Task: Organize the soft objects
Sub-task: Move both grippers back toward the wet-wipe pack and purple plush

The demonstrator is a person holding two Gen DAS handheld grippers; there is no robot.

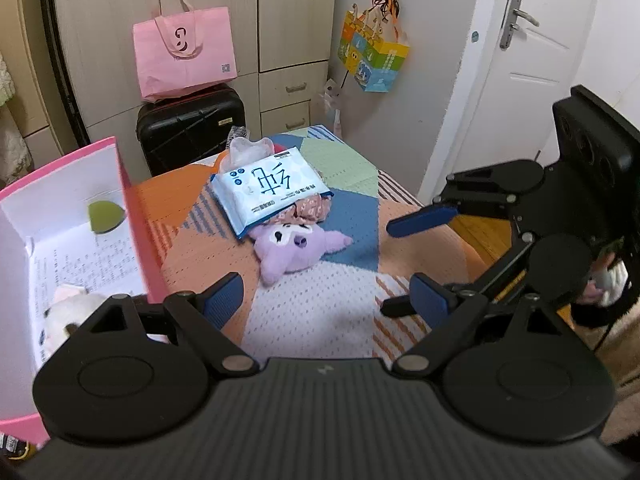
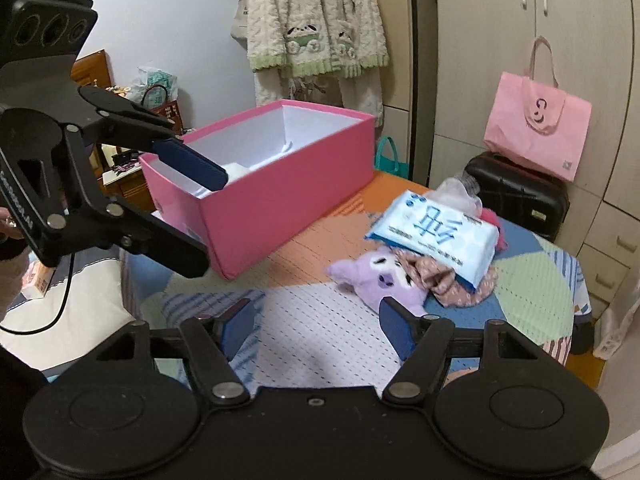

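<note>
A purple plush toy [image 1: 290,246] lies on the patchwork table cover, partly under a blue-and-white tissue pack [image 1: 266,188] and a floral cloth [image 1: 310,208]. They also show in the right wrist view: plush [image 2: 378,278], pack [image 2: 434,234], cloth [image 2: 448,280]. The pink box [image 2: 288,184] stands left, with a white plush [image 1: 66,312] inside. My left gripper [image 1: 328,300] is open and empty beside the box's near corner. My right gripper [image 2: 320,326] is open and empty, just short of the purple plush.
A black suitcase [image 1: 192,128] with a pink bag [image 1: 184,52] on top stands behind the table. Cupboards line the back wall, a white door [image 1: 532,60] is at the right. A fleece jacket [image 2: 316,20] hangs behind the box. The table edge [image 2: 576,316] drops off right.
</note>
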